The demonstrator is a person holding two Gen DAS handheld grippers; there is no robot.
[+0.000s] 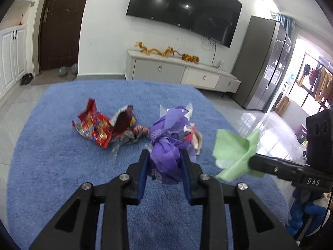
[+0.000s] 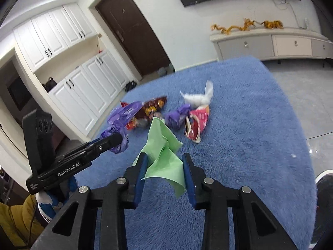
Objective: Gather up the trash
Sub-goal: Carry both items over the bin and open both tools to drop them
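The left gripper [image 1: 164, 156] has its blue-padded jaws clamped on a crumpled purple plastic wrapper [image 1: 166, 154], glossy and wadded into a ball, lifted off the fuzzy blue rug [image 1: 62, 166]. The right gripper [image 2: 164, 164] pinches a creased sheet of pale green paper [image 2: 164, 156], folded into sharp peaks. On the rug beyond lie more scraps: a shiny red snack bag [image 1: 93, 127], a dark brown foil packet [image 1: 124, 118], a pink packet [image 2: 197, 123] and a white tissue wad [image 2: 199, 98].
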